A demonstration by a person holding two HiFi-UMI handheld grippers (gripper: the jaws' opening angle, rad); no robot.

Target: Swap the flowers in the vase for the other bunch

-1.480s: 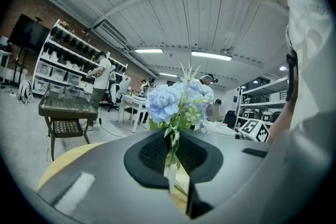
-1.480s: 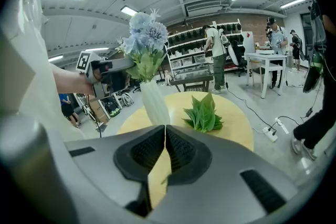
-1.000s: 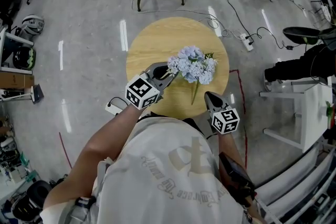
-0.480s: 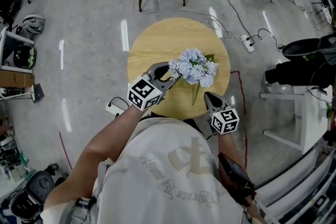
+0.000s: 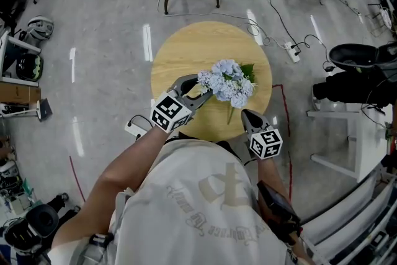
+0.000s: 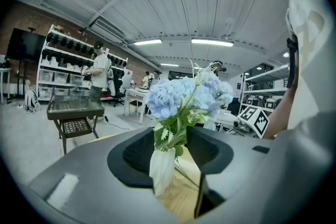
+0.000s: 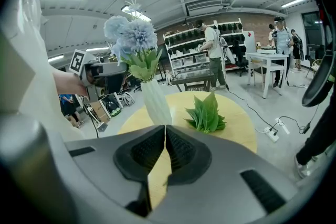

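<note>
Fingers [image 6: 131, 153] of the left gripper [image 6: 169, 150] are recorded as opening in the left gripper view. The white vase [image 6: 160, 173] stands between the black textured pads, which are not pressed on it. A head of blue flowers [image 6: 176, 94] over green leaves is carried in the vase. The vase foot is cut off by the grey gripper body.

Right gripper view: the right gripper [image 7: 165, 136] is closed pad to pad, with nothing held. The vase is seen as faintly ribbed and tapered, upright on the round wooden table [image 7: 236, 118]. A leafy green bunch [image 7: 206, 112] lies just beside it; any blooms on it cannot be made out.

Head view: black-and-white square markers [image 5: 169, 112] are carried on both gripper cubes. The vase is hidden beneath the flower heads. Pale lettering on the person's shirt [image 5: 211, 195] cannot be read.
</note>
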